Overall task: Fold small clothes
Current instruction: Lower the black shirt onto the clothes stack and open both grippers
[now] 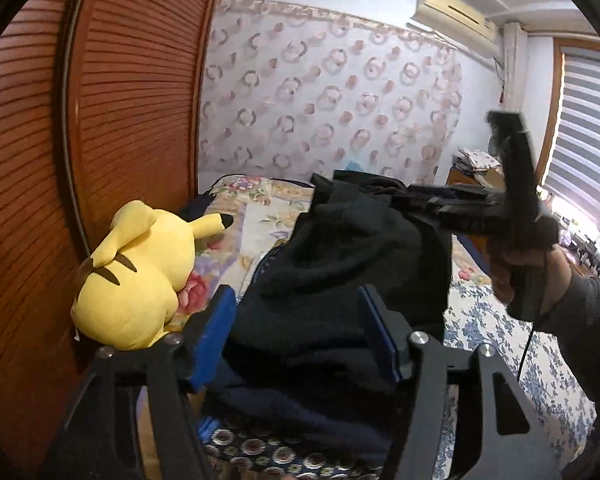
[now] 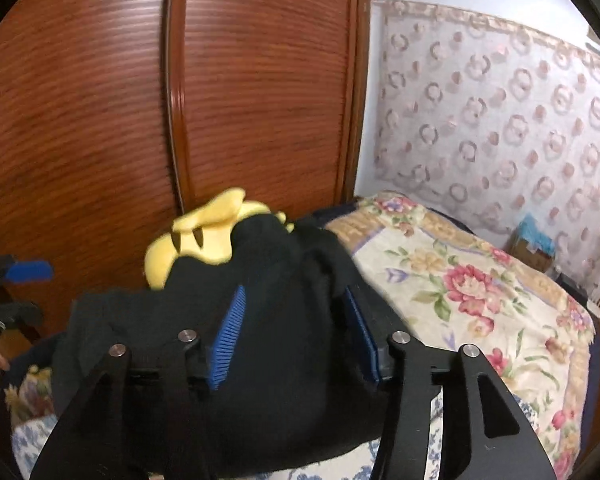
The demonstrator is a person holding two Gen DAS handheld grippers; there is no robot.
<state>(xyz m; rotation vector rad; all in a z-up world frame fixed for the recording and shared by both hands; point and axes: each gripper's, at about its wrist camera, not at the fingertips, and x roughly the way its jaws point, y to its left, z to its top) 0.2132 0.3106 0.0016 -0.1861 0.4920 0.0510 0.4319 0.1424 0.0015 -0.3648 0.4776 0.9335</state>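
Black garment [image 1: 352,248] lies bunched in a soft heap on the bed [image 1: 496,320], over a darker navy layer [image 1: 284,396] at the heap's near side; yellow plush toy [image 1: 140,272] sits just left of the garment, against the louvred wooden wardrobe doors [image 1: 112,120]; floral blanket [image 2: 460,280] spreads to the garment's right, w/ blue-flower sheet nearer the camera. Left gripper [image 1: 296,336]: jaws apart, blue pads either side of the garment's near edge, pads not pressing on the cloth. Right gripper [image 2: 296,328]: jaws also apart, garment bulging up betw. the blue pads, no pinch visible; in left wrist view the person's hand [image 1: 528,272] holds that gripper's handle to the garment's right, its tip at the heap's top. Patterned curtain [image 1: 332,92] hangs behind the garment; window blind [image 1: 584,140] far right of it.
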